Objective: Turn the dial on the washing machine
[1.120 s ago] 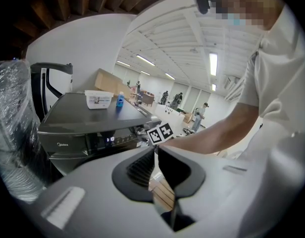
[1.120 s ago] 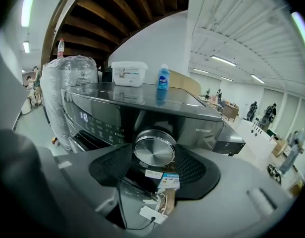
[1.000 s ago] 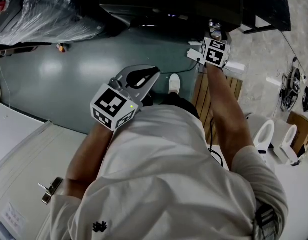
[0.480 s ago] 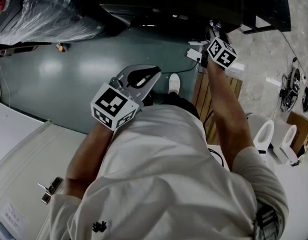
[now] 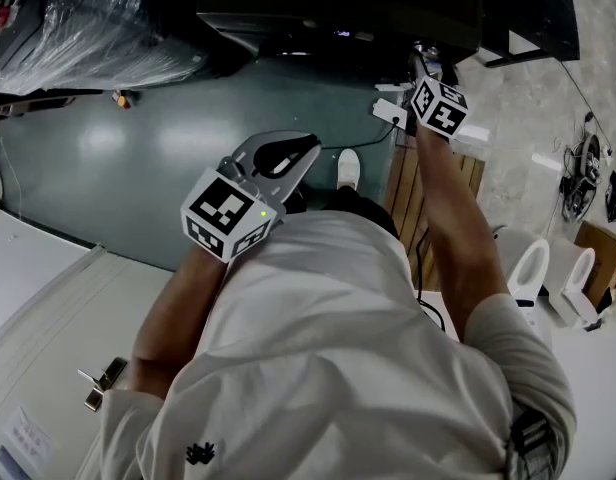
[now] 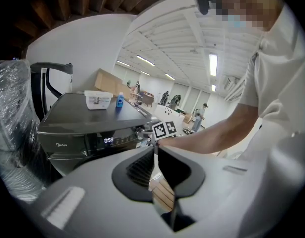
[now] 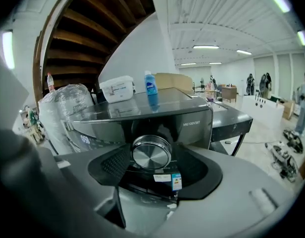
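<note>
The dark washing machine [image 5: 338, 8] stands at the top of the head view. Its round silver dial [image 7: 151, 152] sits on the front panel, right between the jaws of my right gripper [image 7: 152, 158], which is shut on it with a pad at each side. In the head view the right gripper [image 5: 420, 63] reaches the machine's right end, its marker cube [image 5: 438, 106] tilted. My left gripper [image 5: 288, 153] hangs lower, over the grey floor, shut on nothing. In the left gripper view the machine's lit display [image 6: 109, 140] shows beyond the left gripper [image 6: 156, 155].
A white tub [image 7: 117, 89] and a blue bottle [image 7: 151, 83] stand on the machine's top. A plastic-wrapped bundle [image 5: 78, 28] lies left of the machine. A wooden pallet [image 5: 403, 183] lies under the right arm, white toilets [image 5: 528, 268] further right.
The right gripper's marker cube has rolled and shifted slightly right at the dial. The left gripper has stayed where it was.
</note>
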{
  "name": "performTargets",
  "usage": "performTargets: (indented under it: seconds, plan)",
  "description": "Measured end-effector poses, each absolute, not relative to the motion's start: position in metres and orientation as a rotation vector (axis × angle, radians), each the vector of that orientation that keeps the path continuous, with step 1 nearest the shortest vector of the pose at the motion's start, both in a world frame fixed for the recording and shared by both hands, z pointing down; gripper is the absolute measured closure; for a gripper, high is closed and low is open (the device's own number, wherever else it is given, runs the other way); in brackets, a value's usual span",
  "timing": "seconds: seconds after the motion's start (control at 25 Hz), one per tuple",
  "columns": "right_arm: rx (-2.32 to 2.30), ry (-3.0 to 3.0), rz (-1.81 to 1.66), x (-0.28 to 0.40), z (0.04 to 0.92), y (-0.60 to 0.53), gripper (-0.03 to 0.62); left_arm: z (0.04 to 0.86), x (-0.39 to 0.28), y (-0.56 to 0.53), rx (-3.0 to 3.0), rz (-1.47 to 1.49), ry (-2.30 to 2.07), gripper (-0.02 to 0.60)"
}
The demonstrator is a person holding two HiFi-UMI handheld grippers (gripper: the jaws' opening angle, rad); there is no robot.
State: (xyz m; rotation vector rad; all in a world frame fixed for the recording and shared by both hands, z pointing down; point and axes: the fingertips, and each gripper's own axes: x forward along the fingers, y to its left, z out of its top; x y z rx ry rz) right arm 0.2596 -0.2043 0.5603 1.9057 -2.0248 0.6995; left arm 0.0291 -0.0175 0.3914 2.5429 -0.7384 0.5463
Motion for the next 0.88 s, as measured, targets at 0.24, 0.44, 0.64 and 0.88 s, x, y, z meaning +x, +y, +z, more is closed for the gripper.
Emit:
performTargets:
  seconds: [0.24,0.44,0.64,0.88]
  plan:
    - [1.752,-1.931,0.412,0.249,0.564,-0.2,0.324,0.391,0.031,-0.017,2.547,0.542,-0.729,0.508]
    - [1.729,-1.853,0.386,0.246,0.579,-0.201,0.326,0.393,0.03,-0.015,2.542,0.547,-0.731,0.508]
    - [1.755,-1.812,0.401,0.249,0.584,-0.206,0.327,0.393,0.027,-0.016,2.534,0.547,-0.742,0.508]
    - [1.794,-1.815,0.471,0.251,0.578,-0.206,0.327,0.393,0.022,-0.016,2.525,0.545,-0.758,0.509]
